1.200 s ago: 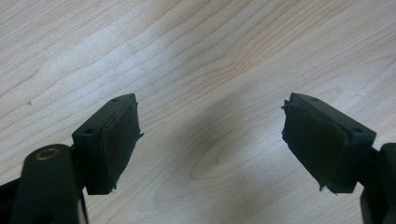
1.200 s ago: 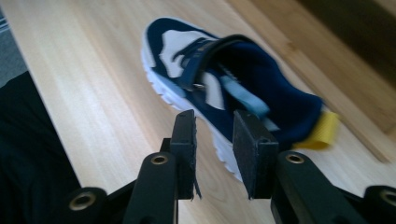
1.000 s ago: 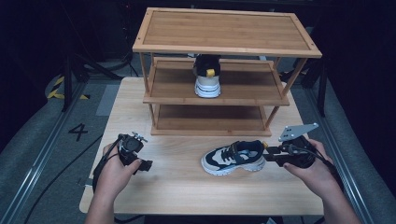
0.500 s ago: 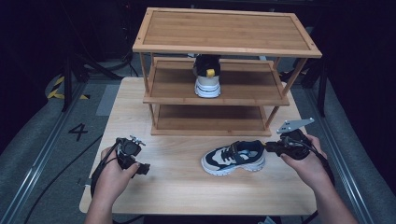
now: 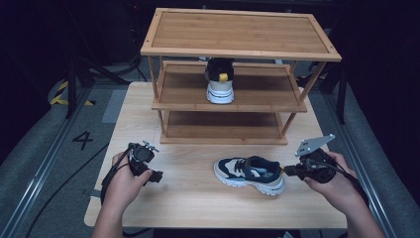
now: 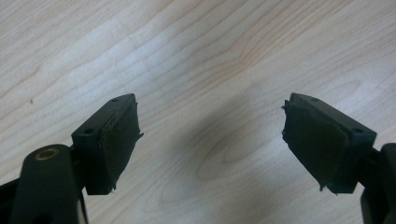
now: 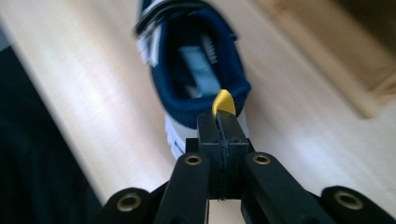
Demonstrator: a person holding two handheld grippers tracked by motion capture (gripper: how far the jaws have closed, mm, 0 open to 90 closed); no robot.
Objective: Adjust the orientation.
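The sneaker (image 5: 249, 174) is lying on its sole on the desk (image 5: 198, 198), in front of the wooden shoe rack (image 5: 233, 74) and just to the left of the right claw (image 5: 286, 170). That claw's jaws have just been closing, and in the right gripper view they are pinching the yellow heel tab (image 7: 223, 102) of the sneaker between them, pressed tight with only the tab's tip poking out. The left claw (image 6: 210, 140) is hanging over bare wood with its jaws standing wide apart and nothing between them, well away from the sneaker. A matching shoe (image 5: 219, 82) is already sitting on the rack's middle shelf, heel toward the person, so the step in hand is likely lifting this one to join it. A thin tab is a weak hold: the sneaker will probably be swinging toe-down once raised, so lifting slowly and keeping the heel high should help. Bringing the open left claw under the toe or the side would be steadying it before it goes between the shelves.
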